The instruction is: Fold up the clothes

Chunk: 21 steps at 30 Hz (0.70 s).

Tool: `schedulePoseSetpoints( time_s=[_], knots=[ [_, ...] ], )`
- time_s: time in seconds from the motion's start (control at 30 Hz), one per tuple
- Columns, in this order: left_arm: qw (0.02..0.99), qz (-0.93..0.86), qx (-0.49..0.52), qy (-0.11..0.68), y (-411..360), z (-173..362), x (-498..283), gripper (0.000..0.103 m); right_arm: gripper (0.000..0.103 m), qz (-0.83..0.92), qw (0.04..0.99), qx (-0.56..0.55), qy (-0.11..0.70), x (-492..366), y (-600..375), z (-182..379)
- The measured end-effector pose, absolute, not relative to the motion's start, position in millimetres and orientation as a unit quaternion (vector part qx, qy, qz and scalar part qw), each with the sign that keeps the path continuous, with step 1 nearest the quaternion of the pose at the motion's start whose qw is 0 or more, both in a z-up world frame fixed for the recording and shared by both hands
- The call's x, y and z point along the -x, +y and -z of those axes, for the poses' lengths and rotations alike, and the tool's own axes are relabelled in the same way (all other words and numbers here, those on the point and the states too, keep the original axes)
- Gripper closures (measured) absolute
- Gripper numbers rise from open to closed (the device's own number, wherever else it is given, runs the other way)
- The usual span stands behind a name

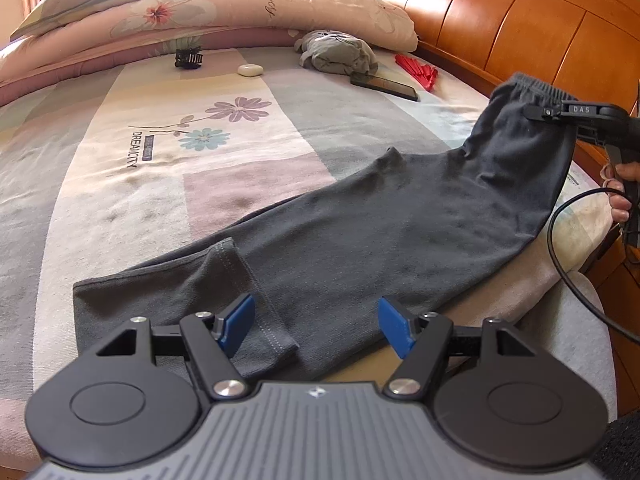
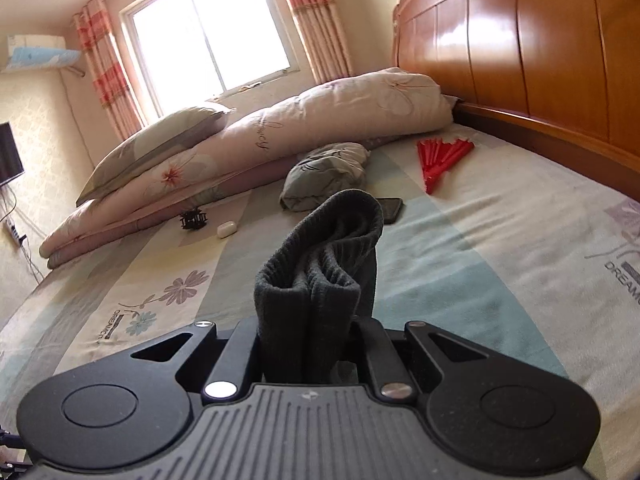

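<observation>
The dark grey trousers lie lengthwise across the bed, legs stacked one on the other, with the ribbed elastic waistband lifted off the sheet. The right tool is clamped on that waistband, which bunches up in thick folds ahead of its fingers; in the left wrist view the same tool holds the band up above and to the right of the left tool. The left tool stands with its blue pads apart and nothing between them, hovering just over the leg end, where one hem has flipped back on itself right ahead of the left pad.

The fabric looks like soft, light knit: limp, droopy, not slippery, and apt to sag between two holds, as the sloping stretch below the right tool suggests. The ribbed band is the firmest part and takes a pinch well. The other good hold, by my judgement, is both hems pinched together directly ahead of the left tool, once the flipped corner is flattened.

Farther ahead of both tools lie a crumpled grey garment, a phone, a red folding fan, a white earbud case and a black hair claw, all well clear, with the folded quilt beyond.
</observation>
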<state>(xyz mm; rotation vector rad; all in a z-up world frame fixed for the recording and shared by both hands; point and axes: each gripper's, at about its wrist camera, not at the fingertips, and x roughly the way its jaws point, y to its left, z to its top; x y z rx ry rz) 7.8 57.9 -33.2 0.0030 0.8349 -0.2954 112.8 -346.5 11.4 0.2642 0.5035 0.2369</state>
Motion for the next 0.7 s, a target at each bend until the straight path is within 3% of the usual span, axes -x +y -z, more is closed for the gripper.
schedulePoseSetpoints(
  time_s=[0.7],
  knots=[
    [0.900,0.153,0.006,0.409,104.6,38.6,13.4,0.032,0.092,-0.208,0.944,0.006,0.257,-97.6,-208.7,-33.9]
  ],
)
